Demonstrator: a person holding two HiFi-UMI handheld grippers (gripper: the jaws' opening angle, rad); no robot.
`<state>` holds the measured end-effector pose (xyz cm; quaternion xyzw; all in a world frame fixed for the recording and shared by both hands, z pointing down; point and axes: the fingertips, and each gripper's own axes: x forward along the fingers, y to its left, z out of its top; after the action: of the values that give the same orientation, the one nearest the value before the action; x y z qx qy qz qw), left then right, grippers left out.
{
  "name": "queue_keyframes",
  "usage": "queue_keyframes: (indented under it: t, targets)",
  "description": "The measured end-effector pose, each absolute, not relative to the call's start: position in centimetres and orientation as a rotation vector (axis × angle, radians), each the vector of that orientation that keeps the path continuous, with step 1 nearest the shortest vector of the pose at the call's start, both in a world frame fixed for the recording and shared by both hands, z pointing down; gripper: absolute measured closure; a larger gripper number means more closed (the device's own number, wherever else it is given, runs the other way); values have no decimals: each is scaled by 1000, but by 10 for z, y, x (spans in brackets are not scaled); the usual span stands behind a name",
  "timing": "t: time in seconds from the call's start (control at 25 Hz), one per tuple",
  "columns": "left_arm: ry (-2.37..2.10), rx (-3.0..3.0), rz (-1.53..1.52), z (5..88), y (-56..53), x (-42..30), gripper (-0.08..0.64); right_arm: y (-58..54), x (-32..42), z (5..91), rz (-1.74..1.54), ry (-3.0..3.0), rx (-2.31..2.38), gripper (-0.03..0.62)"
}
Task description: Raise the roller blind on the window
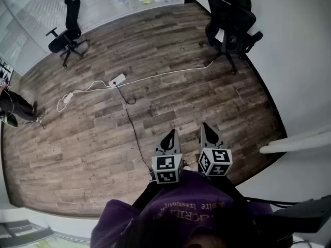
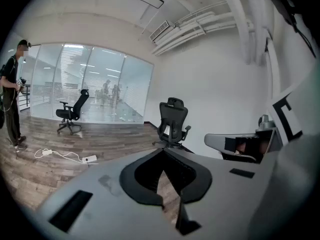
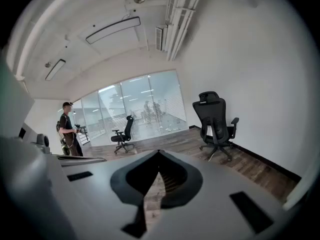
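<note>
Nearest the head view is the wearer's purple hooded top [image 1: 181,211], filling the lower edge. Just beyond it, side by side, are the left gripper [image 1: 171,134] and the right gripper [image 1: 206,126], each bearing a cube with square markers and pointing out over the wooden floor [image 1: 170,94]. In the left gripper view the left gripper [image 2: 163,151] has its jaws closed tip to tip, with nothing between them. The right gripper view shows the right gripper [image 3: 159,152] in the same condition, closed and empty.

The window, a glazed wall [image 1: 103,1], runs along the far end of the room, well apart from both grippers. Fine horizontal lines cross its panes [image 2: 100,84] [image 3: 145,104], but whether these belong to the roller blind cannot be told.

On the floor lie a white power strip [image 1: 117,80] with its white cable, and a black cable [image 1: 135,133]. One black office chair [image 1: 67,32] stands near the glazing and a second office chair [image 1: 230,25] near the white side wall. A person [image 1: 15,107] stands at the left edge.
</note>
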<state>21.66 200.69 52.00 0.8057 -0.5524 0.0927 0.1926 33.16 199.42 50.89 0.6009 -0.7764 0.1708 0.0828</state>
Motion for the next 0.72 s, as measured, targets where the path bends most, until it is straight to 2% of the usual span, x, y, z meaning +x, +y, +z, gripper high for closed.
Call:
queue_keyframes:
  t: [0.72]
  targets:
    - [-1510,2258,276,534,1992,196,560,1975,313,515,500,-2288,1834,595]
